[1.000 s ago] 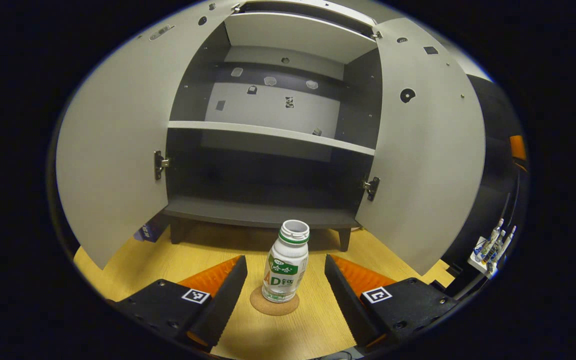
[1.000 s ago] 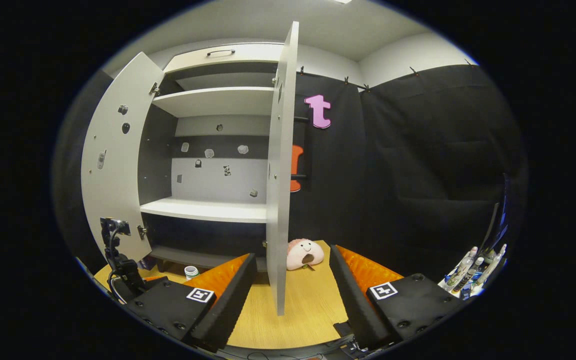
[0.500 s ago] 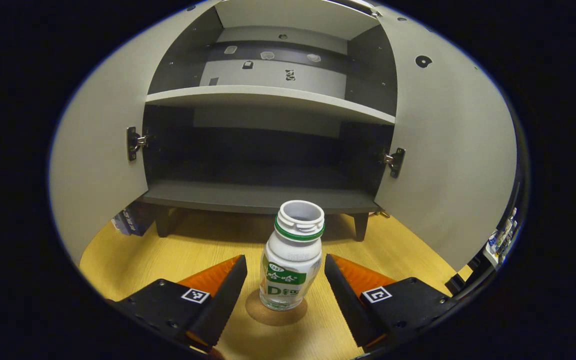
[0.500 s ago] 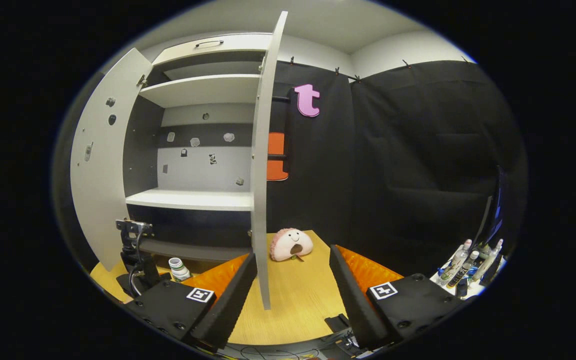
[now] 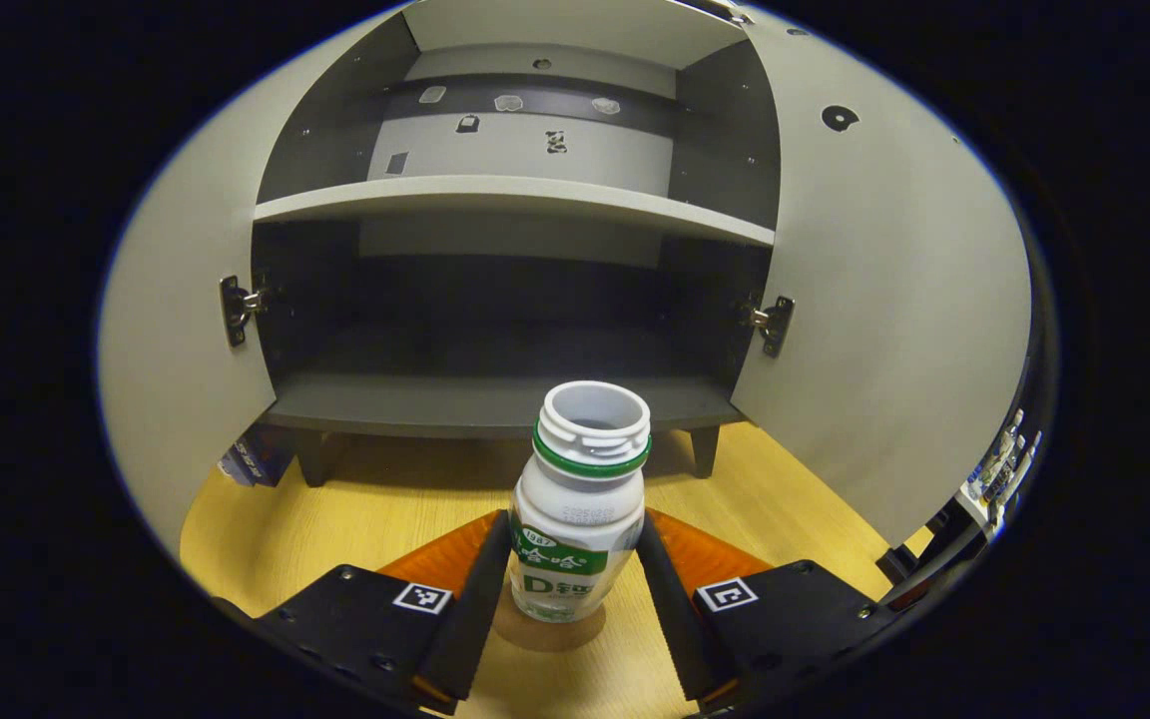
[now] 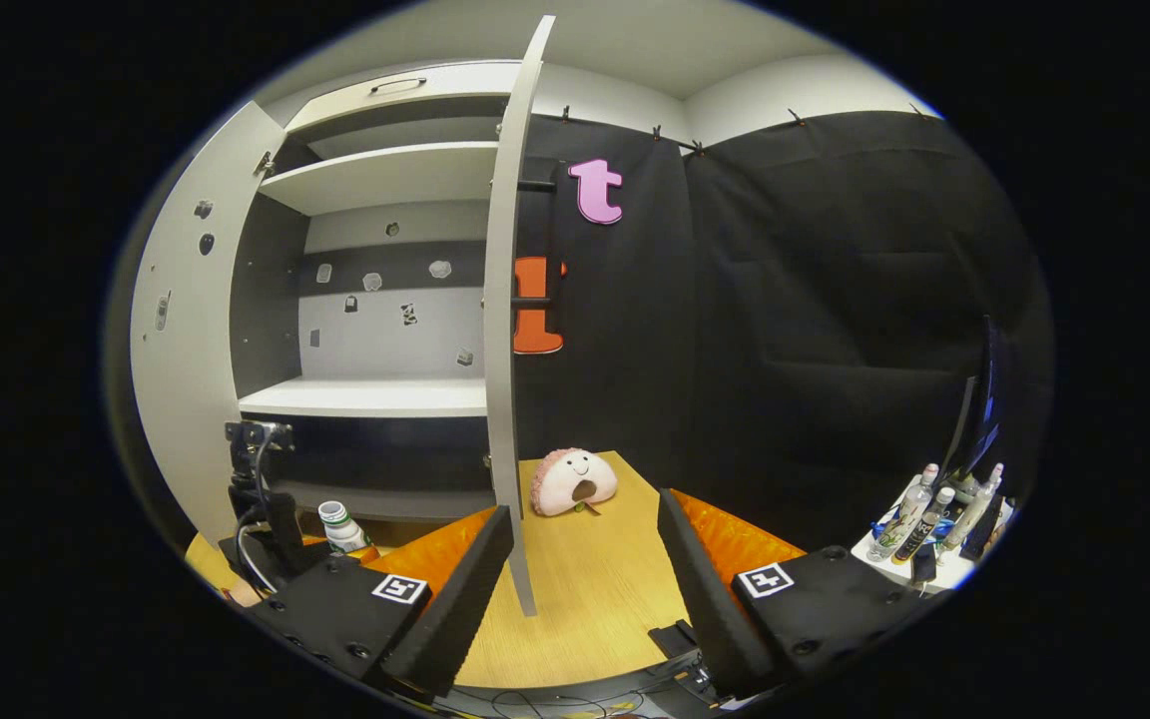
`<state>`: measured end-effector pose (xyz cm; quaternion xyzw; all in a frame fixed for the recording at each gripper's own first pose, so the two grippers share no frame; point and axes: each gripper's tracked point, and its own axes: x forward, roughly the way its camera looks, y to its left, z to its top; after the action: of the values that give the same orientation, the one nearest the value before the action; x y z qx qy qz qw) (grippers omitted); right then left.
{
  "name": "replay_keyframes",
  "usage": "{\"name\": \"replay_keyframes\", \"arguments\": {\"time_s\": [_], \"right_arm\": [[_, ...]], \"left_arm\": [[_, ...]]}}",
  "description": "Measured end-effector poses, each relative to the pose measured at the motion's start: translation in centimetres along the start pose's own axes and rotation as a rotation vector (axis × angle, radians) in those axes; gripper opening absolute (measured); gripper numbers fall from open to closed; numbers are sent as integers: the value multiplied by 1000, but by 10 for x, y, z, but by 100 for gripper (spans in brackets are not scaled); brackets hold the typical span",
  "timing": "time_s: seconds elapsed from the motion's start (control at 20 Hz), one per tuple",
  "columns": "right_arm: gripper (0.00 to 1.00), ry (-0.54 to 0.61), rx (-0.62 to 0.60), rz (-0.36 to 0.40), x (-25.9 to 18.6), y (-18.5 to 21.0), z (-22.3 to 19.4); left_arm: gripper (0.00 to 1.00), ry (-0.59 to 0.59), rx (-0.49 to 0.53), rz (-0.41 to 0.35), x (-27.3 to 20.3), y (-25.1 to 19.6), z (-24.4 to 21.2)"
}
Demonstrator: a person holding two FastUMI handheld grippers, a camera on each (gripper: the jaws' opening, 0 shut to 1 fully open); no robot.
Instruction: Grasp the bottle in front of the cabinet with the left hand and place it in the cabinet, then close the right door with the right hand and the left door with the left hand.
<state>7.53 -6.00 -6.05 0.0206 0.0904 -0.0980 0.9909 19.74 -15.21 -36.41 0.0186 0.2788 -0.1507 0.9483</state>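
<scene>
A white bottle [image 5: 580, 499] with a green neck ring and no cap stands upright on a round cork coaster [image 5: 535, 636] on the wooden table, in front of the open cabinet [image 5: 495, 399]. My left gripper [image 5: 573, 529] is shut on the bottle, one finger pressed to each side of its lower body. Both cabinet doors are wide open: the left door [image 5: 176, 330] and the right door [image 5: 884, 300]. In the right gripper view my right gripper [image 6: 585, 559] is open and holds nothing. The right door's edge [image 6: 503, 350] stands just ahead of it. The bottle [image 6: 340, 526] shows at the lower left.
A pink plush toy [image 6: 572, 481] lies on the table to the right of the right door. Several small bottles [image 6: 924, 524] stand on a white stand at the far right. The cabinet's white middle shelf [image 5: 515, 195] spans above the dark bottom compartment.
My left gripper moved forward around the bottle and its fingers came together on it. The right gripper view has drifted slightly right, so the door edge now sits further left.
</scene>
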Motion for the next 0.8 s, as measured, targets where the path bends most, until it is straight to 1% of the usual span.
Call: {"name": "replay_keyframes", "arguments": {"time_s": [0.2,0.4,0.55,0.65,0.8], "right_arm": [[97,-7,1,32,-6,11,2],[97,-24,5,57,-14,14,3],[97,-32,3,85,-13,15,6],[97,-43,-9,123,-14,17,12],[97,-67,-25,130,-13,10,17]], "left_arm": [[75,-29,-22,5,-27,13,40],[75,-66,-13,24,-55,27,79],[75,-89,-43,42,-72,33,101],[75,-115,-56,35,-79,32,120],[75,-148,-46,46,-84,36,147]]}}
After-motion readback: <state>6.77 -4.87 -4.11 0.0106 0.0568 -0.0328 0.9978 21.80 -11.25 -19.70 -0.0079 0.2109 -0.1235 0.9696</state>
